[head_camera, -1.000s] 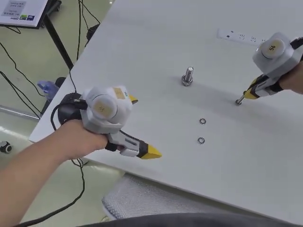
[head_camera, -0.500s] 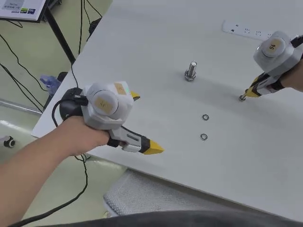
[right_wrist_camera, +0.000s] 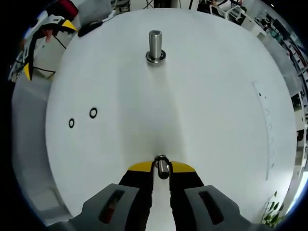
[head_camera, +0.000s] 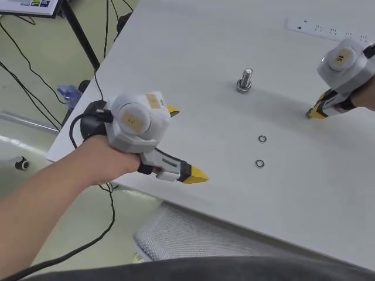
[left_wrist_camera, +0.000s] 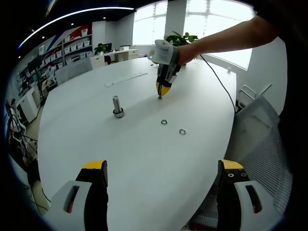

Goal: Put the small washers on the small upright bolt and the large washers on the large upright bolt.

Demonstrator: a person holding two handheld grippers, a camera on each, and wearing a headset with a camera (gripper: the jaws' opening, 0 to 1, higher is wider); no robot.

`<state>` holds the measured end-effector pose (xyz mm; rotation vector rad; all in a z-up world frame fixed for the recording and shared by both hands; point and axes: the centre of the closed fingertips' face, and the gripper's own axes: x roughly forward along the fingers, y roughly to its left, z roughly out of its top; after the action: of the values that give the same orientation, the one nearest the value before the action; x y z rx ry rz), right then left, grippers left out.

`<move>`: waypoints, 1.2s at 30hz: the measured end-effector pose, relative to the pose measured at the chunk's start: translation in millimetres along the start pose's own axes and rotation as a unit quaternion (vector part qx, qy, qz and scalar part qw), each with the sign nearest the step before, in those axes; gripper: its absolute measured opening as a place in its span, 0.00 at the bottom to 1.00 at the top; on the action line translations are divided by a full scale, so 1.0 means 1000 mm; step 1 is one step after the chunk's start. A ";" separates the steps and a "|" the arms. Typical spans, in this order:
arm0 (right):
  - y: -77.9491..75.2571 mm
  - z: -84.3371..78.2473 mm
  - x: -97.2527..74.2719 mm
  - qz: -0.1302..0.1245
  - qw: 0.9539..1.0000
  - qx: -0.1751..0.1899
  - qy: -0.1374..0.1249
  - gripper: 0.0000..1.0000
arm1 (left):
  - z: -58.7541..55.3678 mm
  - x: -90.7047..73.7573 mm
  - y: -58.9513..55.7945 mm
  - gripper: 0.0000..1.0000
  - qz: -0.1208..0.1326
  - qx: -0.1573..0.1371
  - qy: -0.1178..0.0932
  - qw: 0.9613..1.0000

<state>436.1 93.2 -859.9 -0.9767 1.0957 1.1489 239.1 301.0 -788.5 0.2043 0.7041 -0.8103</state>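
My left claw (left_wrist_camera: 162, 168) hangs over the near edge of the white tabletop (head_camera: 193, 52), its two yellow-tipped jaws spread wide with nothing between them. It is tilted down toward the surface and points across it.

My right claw (head_camera: 317, 113) is over on the far right side, angled steeply down so that its yellow tips sit right at the tabletop. Its jaws are drawn in close on the small bolt (right_wrist_camera: 161, 166), pinching it between the tips. In the right gripper view the bolt's round metal end shows just above the yellow. In the left gripper view a short bit of it sticks out below the tips, down to the surface.

The large bolt (head_camera: 245, 80) stands upright on its wider base near the middle of the tabletop, well apart from both claws.

Two small ring washers (head_camera: 262, 139) (head_camera: 259, 163) lie flat on the bare surface, near each other but not touching. They lie between my two claws, nearer to me than the large bolt.

A white power strip (head_camera: 328, 30) lies along the far edge of the tabletop. A grey mesh chair (head_camera: 187, 240) is tucked under the near edge.
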 end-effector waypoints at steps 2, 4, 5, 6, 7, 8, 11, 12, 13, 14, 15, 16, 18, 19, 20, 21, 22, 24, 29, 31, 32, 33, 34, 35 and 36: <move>0.001 -0.001 0.001 0.002 1.000 0.000 0.002 0.13 | -0.001 0.000 -0.001 0.95 -0.001 -0.001 0.002 1.000; 0.002 -0.002 0.002 0.002 1.000 -0.003 0.005 0.13 | -0.002 0.000 -0.002 0.95 -0.002 -0.001 0.004 1.000; 0.002 -0.002 0.002 0.002 1.000 -0.004 0.005 0.13 | -0.003 0.001 -0.003 0.95 -0.002 -0.002 0.003 1.000; 0.003 -0.003 0.002 0.002 1.000 -0.003 0.005 0.13 | -0.003 0.001 -0.003 0.95 -0.003 -0.003 0.003 1.000; 0.003 -0.003 0.002 0.002 1.000 -0.003 0.006 0.13 | -0.003 0.001 -0.004 0.94 -0.003 -0.004 0.003 1.000; 0.003 -0.004 0.003 0.003 1.000 -0.004 0.007 0.13 | -0.003 0.001 -0.004 0.94 -0.004 -0.004 0.003 1.000; 0.004 -0.004 0.004 0.004 1.000 -0.002 0.007 0.13 | -0.003 0.001 -0.004 0.94 -0.004 -0.004 0.002 1.000; 0.002 -0.004 0.005 0.005 1.000 -0.004 0.007 0.13 | -0.003 0.001 -0.004 0.94 -0.003 -0.004 0.001 1.000; 0.001 -0.003 0.005 0.003 1.000 -0.004 0.007 0.13 | -0.004 0.001 -0.004 0.94 -0.003 -0.005 0.001 1.000; 0.001 -0.004 0.006 0.003 1.000 -0.003 0.006 0.13 | -0.004 0.002 -0.004 0.94 -0.003 -0.006 0.001 1.000; 0.001 -0.004 0.007 0.004 1.000 0.000 0.006 0.13 | -0.004 0.002 -0.004 0.94 -0.003 -0.006 0.001 1.000; 0.001 -0.004 0.007 0.004 1.000 0.000 0.006 0.13 | -0.004 0.002 -0.004 0.94 -0.003 -0.006 0.001 1.000; 0.000 -0.003 0.008 0.006 1.000 -0.001 0.007 0.13 | -0.004 0.002 -0.004 0.93 -0.005 -0.007 0.001 1.000; -0.001 -0.003 0.009 0.006 1.000 -0.001 0.007 0.13 | -0.004 0.002 -0.004 0.93 -0.005 -0.007 0.000 1.000; 0.000 -0.003 0.009 0.006 1.000 -0.004 0.007 0.13 | -0.004 0.002 -0.004 0.93 -0.005 -0.007 0.000 1.000; 0.000 -0.003 0.009 0.005 1.000 -0.006 0.008 0.13 | -0.003 0.002 -0.004 0.92 -0.005 -0.007 0.000 1.000; 0.000 -0.003 0.009 0.005 1.000 -0.006 0.008 0.13 | -0.003 0.003 -0.004 0.92 -0.006 -0.007 0.000 1.000; -0.001 -0.003 0.009 0.003 1.000 -0.006 0.008 0.14 | -0.003 0.003 -0.004 0.92 -0.006 -0.007 0.000 1.000; 0.001 0.000 0.009 0.006 1.000 -0.004 0.004 0.18 | -0.005 0.002 -0.004 0.91 -0.006 -0.008 0.000 1.000; -0.002 0.000 0.010 0.004 1.000 -0.008 0.006 0.18 | -0.005 0.001 -0.004 0.91 -0.006 -0.008 0.001 1.000; -0.001 0.000 0.009 0.004 1.000 -0.008 0.006 0.18 | -0.005 0.001 -0.005 0.91 -0.005 -0.008 0.000 1.000; -0.002 0.001 0.008 0.005 1.000 -0.007 0.005 0.19 | -0.005 0.000 -0.005 0.91 -0.005 -0.008 -0.001 1.000; -0.002 0.001 0.008 0.005 1.000 -0.007 0.004 0.19 | -0.005 0.000 -0.005 0.90 -0.005 -0.008 -0.001 1.000; -0.003 0.001 0.008 0.005 1.000 -0.008 0.004 0.19 | -0.005 -0.001 -0.005 0.90 -0.004 -0.008 -0.001 1.000; -0.003 0.002 0.007 0.005 1.000 -0.011 0.004 0.19 | -0.005 -0.001 -0.005 0.90 -0.004 -0.009 -0.002 1.000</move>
<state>440.1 96.1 -866.0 -0.9941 1.0976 1.1679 232.5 300.4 -791.1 0.1845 0.7082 -0.8119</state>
